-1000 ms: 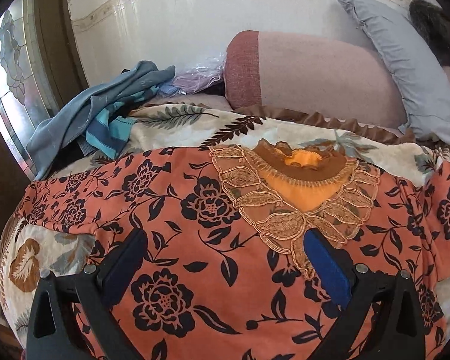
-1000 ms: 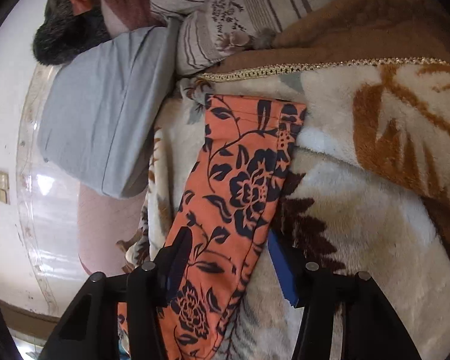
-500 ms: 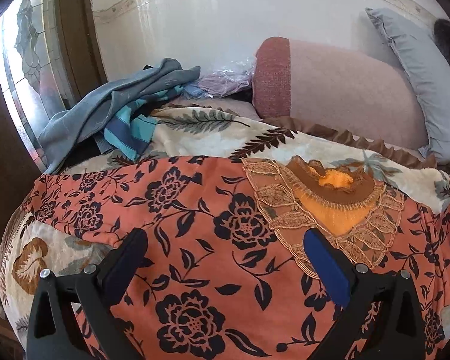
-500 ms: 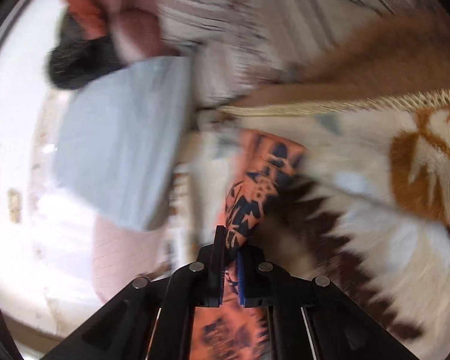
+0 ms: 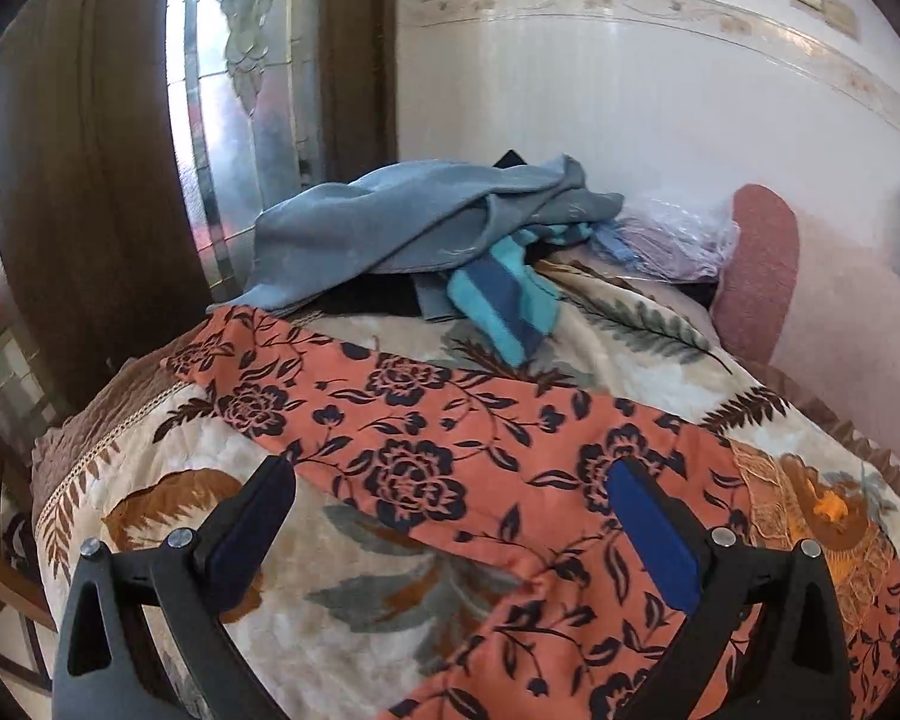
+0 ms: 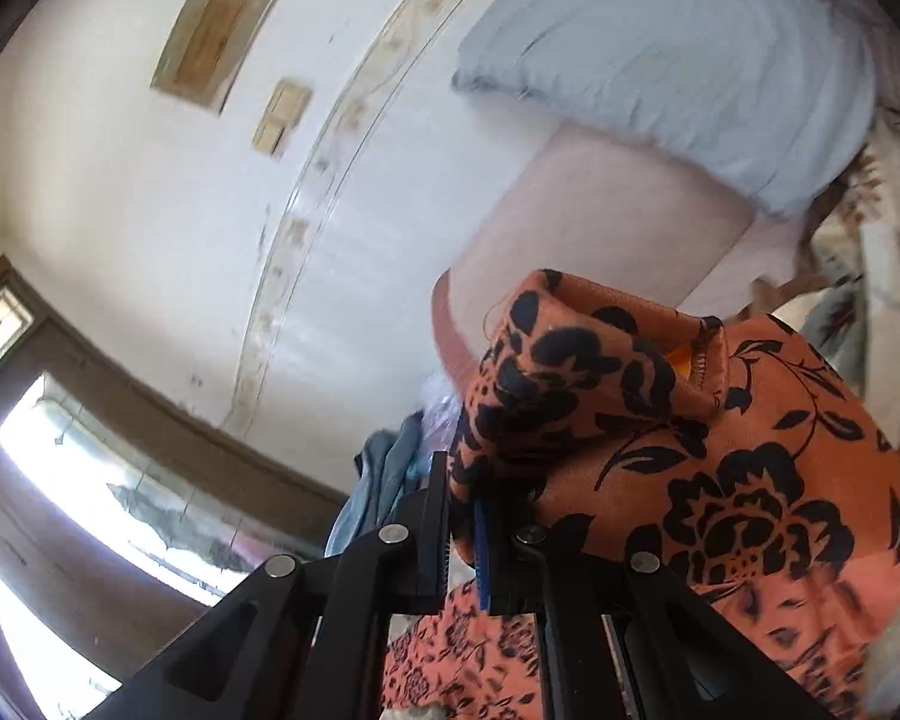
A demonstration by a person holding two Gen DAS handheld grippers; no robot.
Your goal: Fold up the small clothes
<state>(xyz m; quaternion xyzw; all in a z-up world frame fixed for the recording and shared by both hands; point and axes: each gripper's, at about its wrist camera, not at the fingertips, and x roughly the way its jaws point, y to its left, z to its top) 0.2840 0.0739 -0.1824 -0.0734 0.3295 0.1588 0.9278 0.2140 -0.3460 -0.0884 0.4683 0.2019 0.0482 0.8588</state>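
An orange garment with black flowers [image 5: 450, 456] lies spread on a leaf-patterned blanket [image 5: 342, 600]; its left sleeve [image 5: 252, 366] reaches toward the bed's left edge, and a lace neckline [image 5: 810, 516] shows at the right. My left gripper [image 5: 450, 516] hovers open over the sleeve, its pads apart with nothing between them. In the right wrist view my right gripper [image 6: 462, 516] is shut on a fold of the same orange garment [image 6: 720, 456], which hangs lifted and bunched in front of the camera.
A pile of grey-blue and striped teal clothes [image 5: 450, 228] lies at the back of the bed by a dark wooden window frame [image 5: 90, 180]. A pink bolster [image 5: 810, 300] and a light blue pillow [image 6: 690, 54] sit against the white wall.
My right gripper closed on the garment's right sleeve and swung it up off the blanket. My left gripper moved left from the neckline to over the left sleeve, still open.
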